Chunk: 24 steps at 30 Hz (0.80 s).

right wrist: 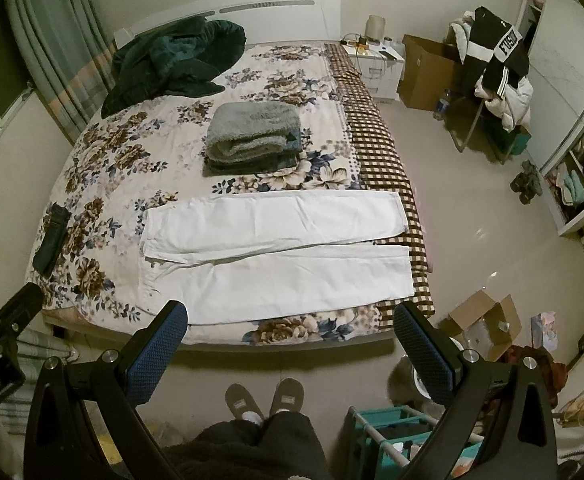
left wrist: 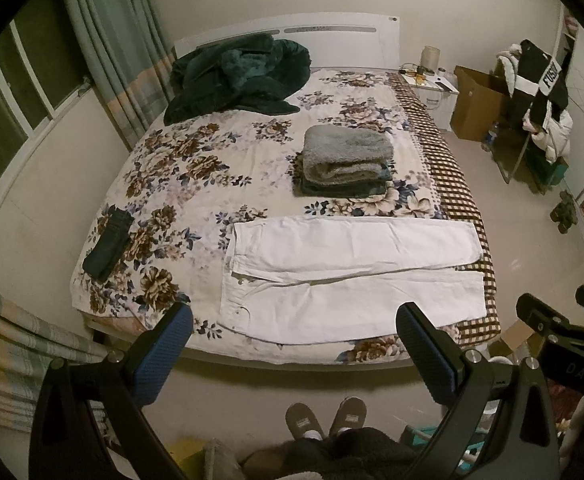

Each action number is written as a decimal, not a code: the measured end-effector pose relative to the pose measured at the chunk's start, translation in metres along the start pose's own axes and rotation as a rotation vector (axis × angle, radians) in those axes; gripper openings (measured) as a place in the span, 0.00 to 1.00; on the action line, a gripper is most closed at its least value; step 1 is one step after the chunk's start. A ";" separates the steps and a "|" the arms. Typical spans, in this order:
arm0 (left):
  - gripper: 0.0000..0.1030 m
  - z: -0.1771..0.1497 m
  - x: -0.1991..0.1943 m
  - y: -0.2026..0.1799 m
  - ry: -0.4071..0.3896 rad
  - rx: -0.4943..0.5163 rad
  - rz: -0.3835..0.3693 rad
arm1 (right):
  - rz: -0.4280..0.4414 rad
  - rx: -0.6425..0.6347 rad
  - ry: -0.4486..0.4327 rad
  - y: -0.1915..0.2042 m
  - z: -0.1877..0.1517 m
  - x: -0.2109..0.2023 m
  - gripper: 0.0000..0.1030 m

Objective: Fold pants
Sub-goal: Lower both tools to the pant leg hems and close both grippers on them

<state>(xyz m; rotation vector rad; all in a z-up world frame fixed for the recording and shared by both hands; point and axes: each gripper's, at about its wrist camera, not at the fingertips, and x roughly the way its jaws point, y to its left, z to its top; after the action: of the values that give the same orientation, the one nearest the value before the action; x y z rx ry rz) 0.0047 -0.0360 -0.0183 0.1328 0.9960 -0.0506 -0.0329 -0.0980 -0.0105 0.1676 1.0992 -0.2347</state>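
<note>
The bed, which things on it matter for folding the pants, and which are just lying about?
For the job:
white pants, spread flat near the bed's foot
left hand-held gripper, open
right hand-held gripper, open

Lying about:
folded grey blanket
green blanket
dark folded cloth

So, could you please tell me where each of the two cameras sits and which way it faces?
Left wrist: on the left gripper, held open above the bed's foot, facing white pants; slippers show below.
Right wrist: on the right gripper, also open, a little further right; its view includes the same slippers.
Shared: floral bed, pants, grey folded stack, dark green blanket.
</note>
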 end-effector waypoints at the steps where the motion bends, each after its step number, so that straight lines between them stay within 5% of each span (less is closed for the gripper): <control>1: 1.00 0.003 0.006 -0.002 -0.003 -0.004 0.010 | -0.002 0.005 0.004 -0.003 0.004 0.006 1.00; 8: 1.00 0.035 0.059 -0.011 0.000 -0.056 0.089 | -0.012 0.093 0.042 -0.039 0.052 0.079 1.00; 24: 1.00 0.112 0.270 -0.050 0.244 -0.048 0.128 | -0.045 0.352 0.271 -0.088 0.174 0.340 1.00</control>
<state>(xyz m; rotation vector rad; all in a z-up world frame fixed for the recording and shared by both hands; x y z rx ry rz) 0.2395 -0.0959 -0.1890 0.1611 1.2290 0.1086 0.2404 -0.2617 -0.2386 0.5003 1.3256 -0.4553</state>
